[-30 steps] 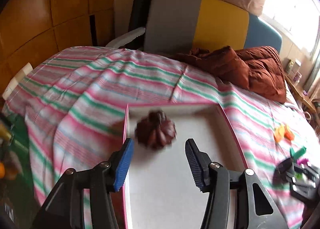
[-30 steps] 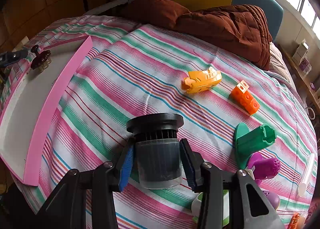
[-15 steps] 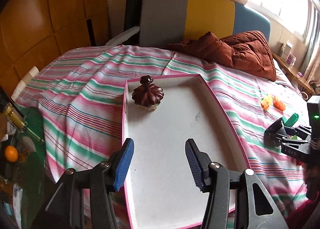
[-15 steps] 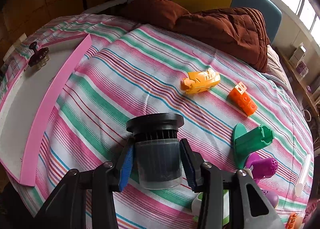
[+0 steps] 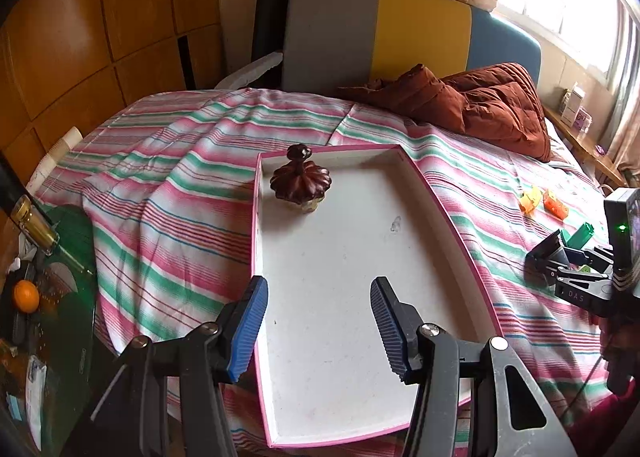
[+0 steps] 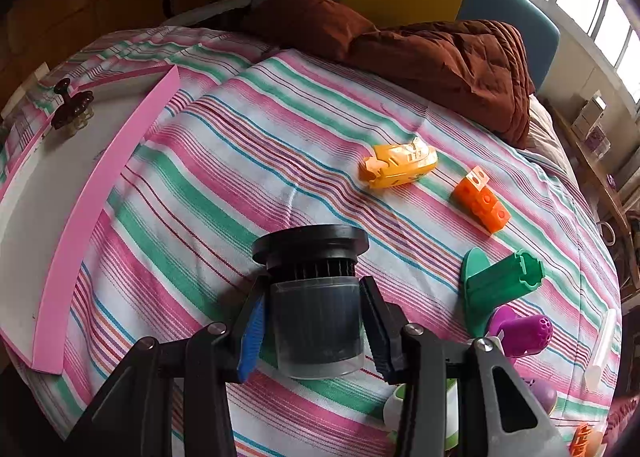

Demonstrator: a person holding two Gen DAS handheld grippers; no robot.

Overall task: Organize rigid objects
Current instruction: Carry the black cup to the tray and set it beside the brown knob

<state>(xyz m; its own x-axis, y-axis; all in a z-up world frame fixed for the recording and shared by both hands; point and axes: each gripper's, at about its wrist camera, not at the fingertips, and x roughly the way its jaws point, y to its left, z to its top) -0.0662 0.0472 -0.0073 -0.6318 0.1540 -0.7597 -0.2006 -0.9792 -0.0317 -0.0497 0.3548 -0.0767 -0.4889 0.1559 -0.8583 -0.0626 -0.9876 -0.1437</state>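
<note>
A pink-rimmed white tray point(image 5: 440, 217) lies on the striped bedspread. A dark brown pumpkin-shaped lidded jar point(image 5: 301, 183) stands in its far left corner, also seen in the right wrist view point(image 6: 72, 109). My left gripper point(image 5: 318, 327) hovers open over the tray's near half with nothing between its fingers. My right gripper point(image 6: 316, 331) is shut on a dark cylindrical container with a black ribbed cap point(image 6: 316, 297), held above the bedspread to the right of the tray point(image 6: 100, 185). It shows at the right edge of the left wrist view point(image 5: 576, 277).
Loose toys lie on the bed to the right: a yellow piece point(image 6: 398, 167), an orange block point(image 6: 482, 205), a green piece point(image 6: 500, 285), a purple piece point(image 6: 524, 333). A brown quilt point(image 6: 440, 57) is heaped by the headboard. A glass side table point(image 5: 40, 297) with clutter stands left of the bed.
The left gripper has drawn back from the brown jar, which now stands alone in the tray's far corner. The right gripper keeps still with the dark container in it.
</note>
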